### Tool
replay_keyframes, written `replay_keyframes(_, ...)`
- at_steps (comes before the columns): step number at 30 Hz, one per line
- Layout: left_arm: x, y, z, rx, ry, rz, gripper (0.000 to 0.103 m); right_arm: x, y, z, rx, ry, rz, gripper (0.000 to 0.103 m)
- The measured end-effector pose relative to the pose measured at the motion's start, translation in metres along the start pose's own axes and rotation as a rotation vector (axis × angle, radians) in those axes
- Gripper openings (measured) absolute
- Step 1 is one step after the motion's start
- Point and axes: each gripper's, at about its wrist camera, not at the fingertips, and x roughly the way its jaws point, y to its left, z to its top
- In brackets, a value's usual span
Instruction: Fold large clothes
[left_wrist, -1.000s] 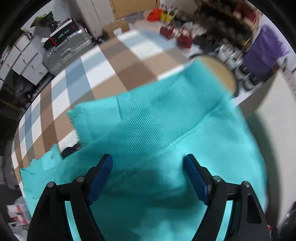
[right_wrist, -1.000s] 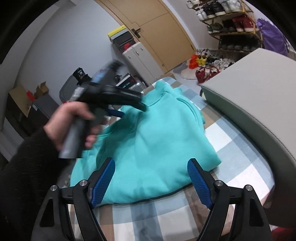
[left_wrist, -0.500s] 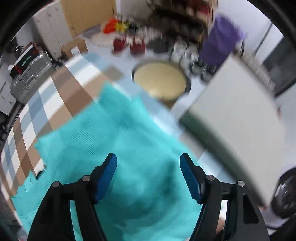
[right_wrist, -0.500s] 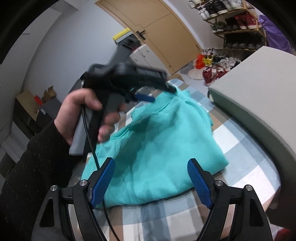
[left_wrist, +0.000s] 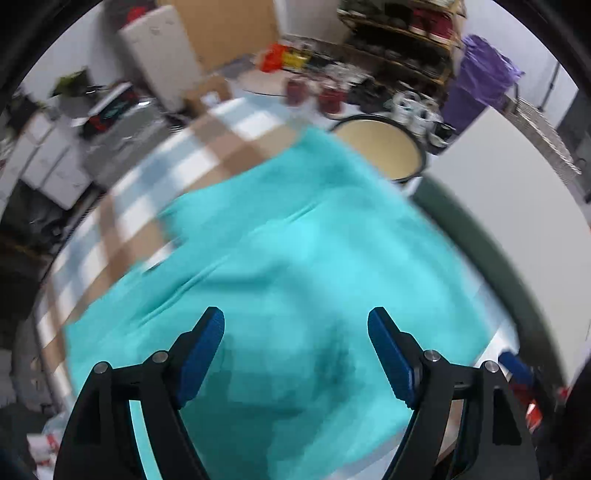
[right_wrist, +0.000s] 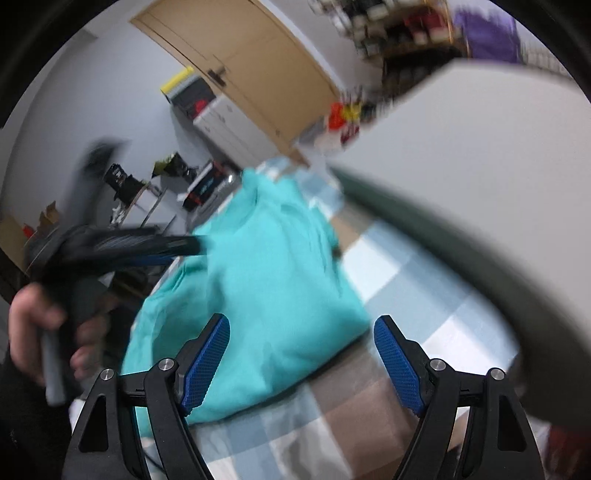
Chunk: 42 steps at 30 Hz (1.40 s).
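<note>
Lying folded on the checked tabletop (left_wrist: 207, 147), the turquoise sweatshirt (left_wrist: 295, 266) sits beside a grey box (right_wrist: 480, 177). Above the sweatshirt, the left tool (left_wrist: 295, 332) is opening with nothing between its jaws; at its near edge, the right tool (right_wrist: 301, 336) gapes empty.

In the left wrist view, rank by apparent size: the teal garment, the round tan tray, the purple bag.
1. teal garment, by far the largest.
2 and 3. round tan tray and purple bag look alike; differing distance from the camera leaves them unranked.
</note>
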Motion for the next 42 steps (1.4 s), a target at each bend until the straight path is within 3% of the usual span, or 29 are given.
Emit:
replay_keyframes(5, 0.005, 0.069, -0.070, -0.192, 0.024, -0.020, 0.077, 0.034, -0.007, -0.015, 0.127, 0.222, 0.209, 0.082)
replay_keyframes(10, 0.038, 0.112, -0.140, -0.355, 0.036, -0.066, 0.077, 0.055, -0.013, -0.017, 0.201, 0.274, 0.234, 0.082)
replay_keyframes(14, 0.064, 0.128, -0.165, -0.393, -0.015, -0.082, 0.080, 0.056, -0.013, -0.019, 0.205, 0.254, 0.185, 0.082)
replay_keyframes(16, 0.073, 0.126, -0.167, -0.409, -0.042, -0.085, 0.082, 0.053, -0.009, -0.019, 0.175, 0.241, 0.168, 0.082)
replay_keyframes(20, 0.082, 0.114, -0.159, -0.412, -0.083, -0.019, 0.085, 0.050, -0.005, -0.016, 0.112, 0.211, 0.128, 0.082)
replay_keyframes(23, 0.072, 0.123, -0.155, -0.480, -0.065, -0.092, 0.085, 0.052, -0.015, -0.016, 0.156, 0.210, 0.134, 0.082)
replay_keyframes(27, 0.046, 0.133, -0.160, -0.539, -0.160, -0.159, 0.086, 0.051, -0.025, -0.013, 0.222, 0.181, 0.155, 0.082)
replay_keyframes(31, 0.074, 0.127, -0.155, -0.509, -0.095, -0.146, 0.086, 0.061, -0.011, -0.014, 0.195, 0.170, 0.136, 0.084)
replay_keyframes(34, 0.078, 0.125, -0.148, -0.489, -0.074, -0.099, 0.089, 0.071, 0.008, -0.011, 0.123, 0.164, 0.071, 0.086)
replay_keyframes(39, 0.076, 0.133, -0.146, -0.542, -0.017, -0.087, 0.089, 0.093, 0.022, 0.006, 0.126, 0.111, 0.048, 0.096)
replay_keyframes(40, 0.077, 0.133, -0.144, -0.543, -0.020, -0.091, 0.089, 0.095, 0.023, 0.008, 0.127, 0.102, 0.041, 0.096)
replay_keyframes(42, 0.078, 0.132, -0.141, -0.537, -0.029, -0.091, 0.090, 0.097, 0.024, 0.009, 0.107, 0.073, 0.006, 0.081)
